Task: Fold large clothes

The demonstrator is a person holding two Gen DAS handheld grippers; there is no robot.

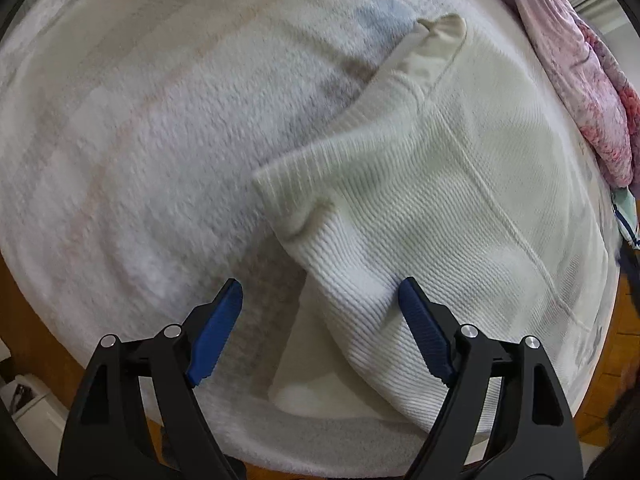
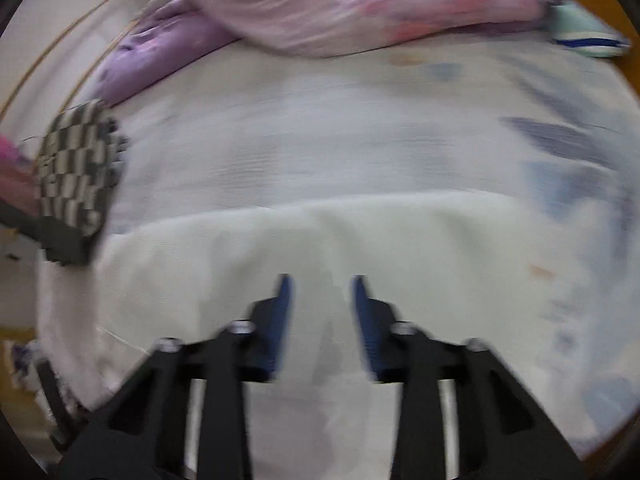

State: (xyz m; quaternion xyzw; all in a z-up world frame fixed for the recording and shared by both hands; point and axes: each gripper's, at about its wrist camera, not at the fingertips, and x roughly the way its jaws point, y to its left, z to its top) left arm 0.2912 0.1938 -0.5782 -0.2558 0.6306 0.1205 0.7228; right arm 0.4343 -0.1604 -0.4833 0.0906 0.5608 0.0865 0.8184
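Observation:
A cream ribbed knit sweater (image 1: 440,208) lies on the white bed cover, partly folded, with a sleeve cuff (image 1: 440,36) pointing to the far side. My left gripper (image 1: 320,296) is open and empty, its blue pads above the sweater's near left edge. In the blurred right wrist view the sweater (image 2: 320,248) spreads below my right gripper (image 2: 322,288), which is open with nothing between its pads.
A pink and purple quilt (image 1: 576,80) is bunched along the bed's far right side; it also shows in the right wrist view (image 2: 340,4). A black and white checkered cloth (image 2: 76,172) lies at the left. Wooden floor (image 1: 624,344) shows past the bed edge.

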